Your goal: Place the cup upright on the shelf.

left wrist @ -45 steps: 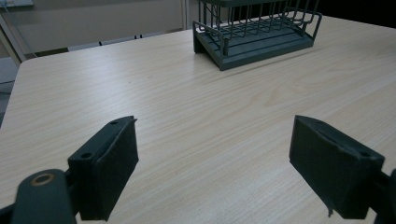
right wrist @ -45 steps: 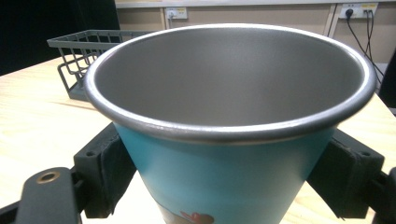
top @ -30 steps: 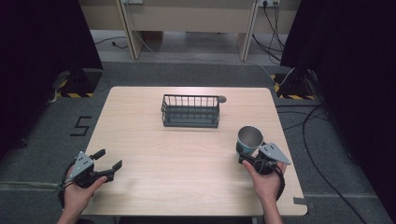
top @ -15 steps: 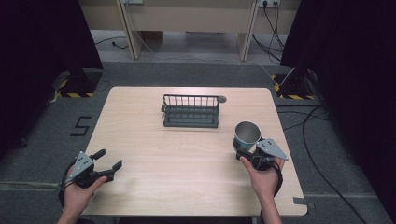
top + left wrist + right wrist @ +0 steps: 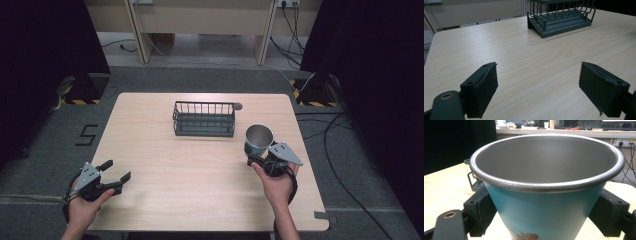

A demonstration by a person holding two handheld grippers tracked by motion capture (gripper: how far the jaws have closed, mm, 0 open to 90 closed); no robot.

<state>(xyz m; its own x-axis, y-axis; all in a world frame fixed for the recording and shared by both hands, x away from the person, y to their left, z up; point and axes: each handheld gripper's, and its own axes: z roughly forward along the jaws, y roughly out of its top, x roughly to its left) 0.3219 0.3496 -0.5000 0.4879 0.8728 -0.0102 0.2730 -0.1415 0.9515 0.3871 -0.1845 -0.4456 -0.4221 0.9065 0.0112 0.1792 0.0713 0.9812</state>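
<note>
Teal cup point(image 5: 546, 202) base cropped, basket point(image 5: 475, 182) mostly hidden

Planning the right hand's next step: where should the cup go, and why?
Probably carry the cup left and forward toward the wire basket. The right gripper has its jaws shut on the cup's sides, and the basket looks empty; the left gripper rests open.

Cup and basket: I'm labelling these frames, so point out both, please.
cup point(image 5: 544, 215), right gripper view, on its blue outer wall.
basket point(image 5: 204, 131), high view, on its near side wall.
</note>
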